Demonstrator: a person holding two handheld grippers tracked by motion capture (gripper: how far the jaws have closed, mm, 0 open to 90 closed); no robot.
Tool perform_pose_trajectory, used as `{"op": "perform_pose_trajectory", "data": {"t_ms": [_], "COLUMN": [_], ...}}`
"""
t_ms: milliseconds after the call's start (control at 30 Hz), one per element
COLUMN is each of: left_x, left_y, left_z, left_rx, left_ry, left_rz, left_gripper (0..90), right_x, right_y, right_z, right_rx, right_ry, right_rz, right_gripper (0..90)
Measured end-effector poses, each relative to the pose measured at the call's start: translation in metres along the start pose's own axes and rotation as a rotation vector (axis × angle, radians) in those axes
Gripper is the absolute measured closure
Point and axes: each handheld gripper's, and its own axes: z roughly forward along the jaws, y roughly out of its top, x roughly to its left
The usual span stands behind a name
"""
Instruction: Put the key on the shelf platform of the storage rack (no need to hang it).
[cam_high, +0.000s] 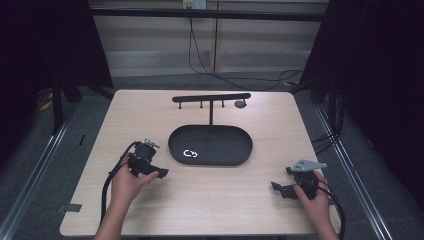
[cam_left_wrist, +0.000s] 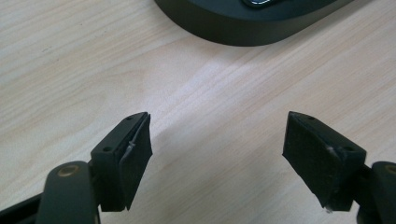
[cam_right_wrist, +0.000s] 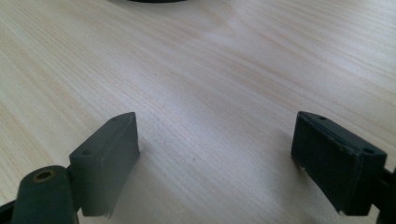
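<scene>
Both grippers, left (cam_high: 161, 173) and right (cam_high: 276, 187), stand wide open and empty; the small silver piece (cam_high: 190, 154) lies in the black tray (cam_high: 235, 150) just ahead of the left fingers (cam_left_wrist: 135, 149), so I'd reach over the rim and close gently.

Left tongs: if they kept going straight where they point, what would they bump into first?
Probably the black oval tray. The left tongs stand open over bare wooden table, and the tray's wall lies ahead, slightly to one side, so they might only graze it.
</scene>
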Motion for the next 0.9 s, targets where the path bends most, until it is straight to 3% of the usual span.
{"op": "perform_pose_trajectory", "data": {"t_ms": [367,900], "left_x": [0.006,0.015], "left_y": [-0.019,-0.044], "left_z": [-0.002,-0.007], "left_rx": [-0.010,-0.063], "left_ry": [0.000,-0.003], "left_rz": [-0.016,-0.037], "left_gripper": [23.4,23.1], "right_x": [0.000,0.000], "right_y": [0.000,0.000], "right_z": [0.000,0.000], "right_rx": [0.000,-0.001], "right_ry": [0.000,-0.001], "right_rz": [0.000,0.000], "right_gripper": [14.5,14.6]}}
